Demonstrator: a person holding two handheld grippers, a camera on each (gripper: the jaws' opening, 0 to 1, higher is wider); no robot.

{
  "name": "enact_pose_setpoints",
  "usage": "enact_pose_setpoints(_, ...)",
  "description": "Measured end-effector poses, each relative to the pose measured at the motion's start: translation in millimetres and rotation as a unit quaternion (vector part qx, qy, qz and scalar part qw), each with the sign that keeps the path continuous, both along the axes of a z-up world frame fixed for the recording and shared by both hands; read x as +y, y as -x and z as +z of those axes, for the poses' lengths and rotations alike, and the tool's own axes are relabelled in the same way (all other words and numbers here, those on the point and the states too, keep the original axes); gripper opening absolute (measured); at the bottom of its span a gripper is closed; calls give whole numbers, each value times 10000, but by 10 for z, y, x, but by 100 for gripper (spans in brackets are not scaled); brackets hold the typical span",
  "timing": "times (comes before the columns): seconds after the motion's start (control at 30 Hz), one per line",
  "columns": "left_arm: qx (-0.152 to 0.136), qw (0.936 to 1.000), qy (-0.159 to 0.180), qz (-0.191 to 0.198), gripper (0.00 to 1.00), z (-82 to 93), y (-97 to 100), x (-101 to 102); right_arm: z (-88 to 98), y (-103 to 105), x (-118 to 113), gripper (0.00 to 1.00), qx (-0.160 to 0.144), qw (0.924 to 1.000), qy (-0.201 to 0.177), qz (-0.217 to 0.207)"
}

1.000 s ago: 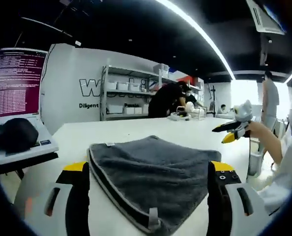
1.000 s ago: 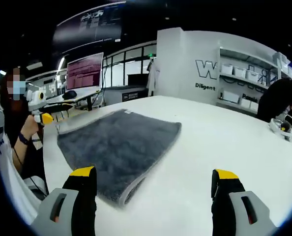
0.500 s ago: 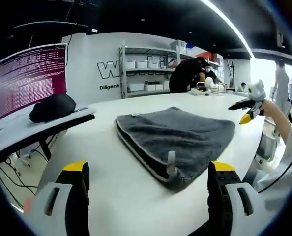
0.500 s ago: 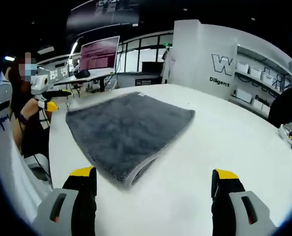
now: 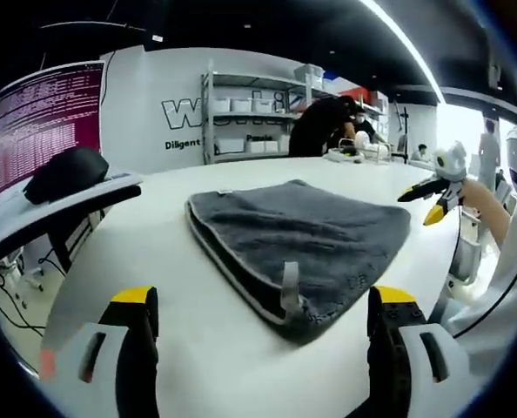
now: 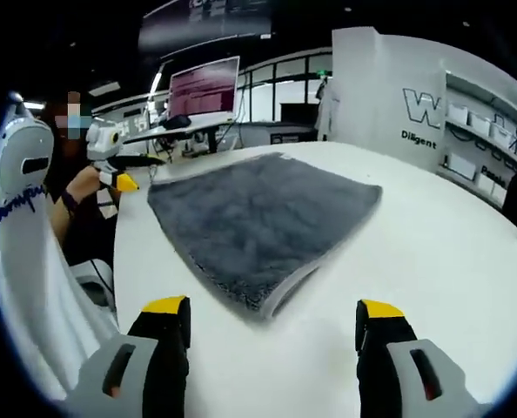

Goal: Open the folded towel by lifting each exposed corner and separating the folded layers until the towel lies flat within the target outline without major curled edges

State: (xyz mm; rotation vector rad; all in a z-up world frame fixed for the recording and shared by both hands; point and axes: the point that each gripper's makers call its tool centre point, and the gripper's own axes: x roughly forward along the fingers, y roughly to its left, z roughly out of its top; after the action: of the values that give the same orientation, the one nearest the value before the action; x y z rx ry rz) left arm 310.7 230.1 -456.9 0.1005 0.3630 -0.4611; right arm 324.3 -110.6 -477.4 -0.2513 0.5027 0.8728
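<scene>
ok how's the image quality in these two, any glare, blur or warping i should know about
Left gripper view: strong fisheye bowing of the table, a blown-out ceiling light strip and bright window at right; the towel is fairly sharp. Right gripper view: same bowing, towel crisp in the middle, softer at its near corner; far monitor slightly washed out.

towel on table, shelves behind

Only readable stuff is on the white wall: big outlined "W" and under it "Diligent" in small dark letters, rest hidden behind the shelves. Same wall in the right gripper view, "W" with "Diligent" below. The monitor has lines of text, too tiny to read.
</scene>
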Motion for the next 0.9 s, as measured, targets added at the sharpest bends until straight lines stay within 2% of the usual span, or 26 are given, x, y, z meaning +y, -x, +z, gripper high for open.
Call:
enact_pose_setpoints(0.1,0,10000,-1,-34,99,25,4,-17,-2,24,45,63,-49,9998,-37,172)
enact_pose_setpoints(0.23,-53,10000,-11,-55,99,93,46,-4,-70,50,76,51,140,9996,-112,238)
enact_pose_setpoints(0.3,-93,9999,15,-57,99,110,67,-2,-76,70,91,44,130,9994,-116,315)
enact_pose_setpoints(0.4,-264,9995,129,76,96,169,24,8,-52,81,100,31,80,9991,-166,384)
enact_pose_setpoints(0.5,-286,9994,163,123,95,188,-6,-6,-9,57,81,22,-161,9988,-135,451)
enact_pose_setpoints(0.6,-304,9995,87,28,95,217,-29,-77,-3,15,17,6,-262,9991,-56,325)
enact_pose_setpoints(0.73,-377,9993,60,-65,95,253,-11,-117,50,-7,-24,1,-364,9989,-120,262)
enact_pose_setpoints(0.8,-379,9992,125,-58,94,249,-17,-129,72,-15,-47,0,-508,9981,51,333)
enact_pose_setpoints(0.9,-359,9992,175,-34,94,224,-32,-155,100,-48,-98,0,-546,9979,125,328)
